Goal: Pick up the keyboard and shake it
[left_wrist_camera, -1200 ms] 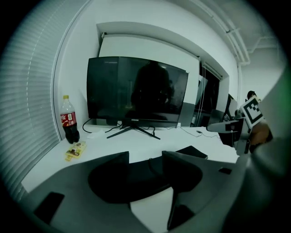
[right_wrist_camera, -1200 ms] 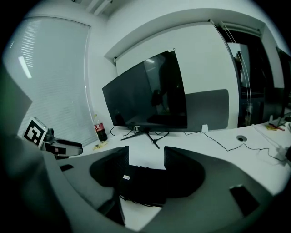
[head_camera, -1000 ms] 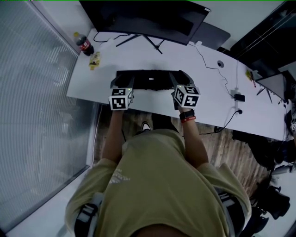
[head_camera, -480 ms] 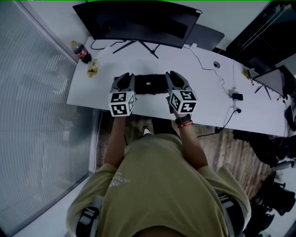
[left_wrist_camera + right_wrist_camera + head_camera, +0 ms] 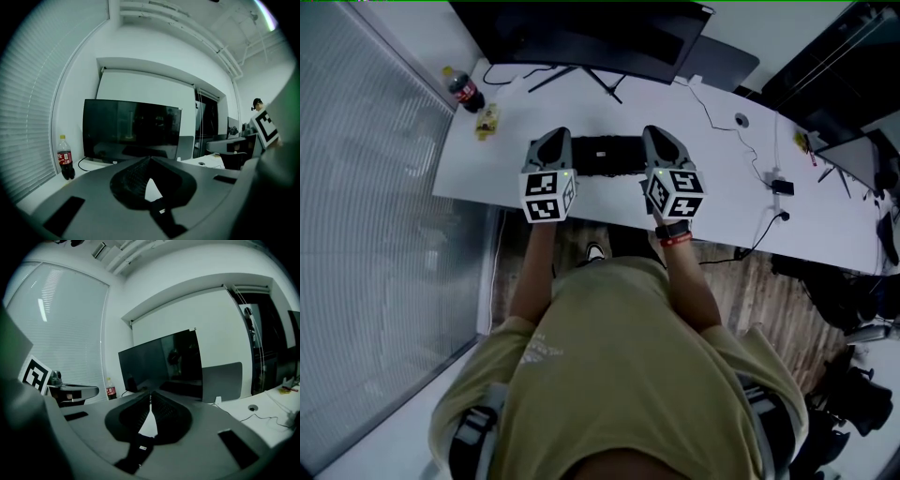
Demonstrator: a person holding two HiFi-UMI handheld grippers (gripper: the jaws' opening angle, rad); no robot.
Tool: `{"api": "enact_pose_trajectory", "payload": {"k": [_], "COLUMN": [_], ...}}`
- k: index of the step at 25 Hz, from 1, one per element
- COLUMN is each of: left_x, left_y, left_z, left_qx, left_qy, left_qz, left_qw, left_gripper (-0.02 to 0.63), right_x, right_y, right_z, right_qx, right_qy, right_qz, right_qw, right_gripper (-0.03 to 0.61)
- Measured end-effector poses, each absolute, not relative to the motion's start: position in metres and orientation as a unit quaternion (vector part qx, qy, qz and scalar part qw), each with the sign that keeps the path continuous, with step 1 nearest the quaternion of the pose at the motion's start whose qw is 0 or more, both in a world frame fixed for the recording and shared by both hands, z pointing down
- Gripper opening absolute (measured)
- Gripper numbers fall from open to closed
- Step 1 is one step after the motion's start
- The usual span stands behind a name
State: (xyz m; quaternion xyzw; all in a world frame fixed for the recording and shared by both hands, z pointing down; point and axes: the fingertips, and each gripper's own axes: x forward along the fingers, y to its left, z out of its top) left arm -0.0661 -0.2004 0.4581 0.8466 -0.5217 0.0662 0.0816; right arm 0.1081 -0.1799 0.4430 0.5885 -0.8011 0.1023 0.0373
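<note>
Keyboard (image 5: 605, 157) sits btwn the two claws, mid-desk (image 5: 727, 183), long axis L-R, both ends hidden behind the claw bodies. Left claw (image 5: 557, 137): jaws pressed together, nothing btwn them in its own view. Right claw (image 5: 655, 133): same, tips meet, nothing held. So no pinch on the keyboard afaict. Whether the claws touch its ends, or whether it's off the desk, can't tell from the head view.

Risks, imo: if it's only squeezed end-to-end btwn closed claws, any uneven push in a shake lets it slip or twist out. It then drops on the desk or over the near edge, which runs just behind the claws. A fwd swing could clip the monitor (image 5: 581, 37) stand feet, close behind the keyboard.

Room: bare desk to the right up to the cable (image 5: 712, 117). Bottle (image 5: 467, 91) and yellow pack (image 5: 488, 122) are well apart at left-back.
</note>
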Motion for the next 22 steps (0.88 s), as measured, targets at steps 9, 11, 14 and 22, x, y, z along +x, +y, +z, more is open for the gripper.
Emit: {"api": "enact_pose_trajectory", "payload": {"k": [9,11,14,22], "left_x": [-0.062,-0.062,-0.062,-0.065], "left_y": [-0.206,-0.21,-0.211,-0.24], "left_z": [0.446,0.438,0.44,0.489], "left_qx": [0.853,0.858,0.86,0.854], "left_qy": [-0.508,-0.496,-0.495,-0.499], "left_qz": [0.022,-0.002,0.017,0.088], "left_qw": [0.117,0.131,0.119,0.118], "left_gripper": [0.018,0.018,0.018,0.018], "right_x": [0.113,0.112,0.112,0.106], "right_y": [-0.189,-0.194,-0.194,-0.226], "right_z": [0.444,0.442,0.444,0.468], "right_qx": [0.582,0.578,0.573,0.523], "right_qy": [-0.805,-0.807,-0.809,-0.839], "right_qz": [0.107,0.107,0.106,0.1], "right_qw": [0.052,0.059,0.07,0.116], "right_gripper": [0.028,0.028,0.028,0.028]}}
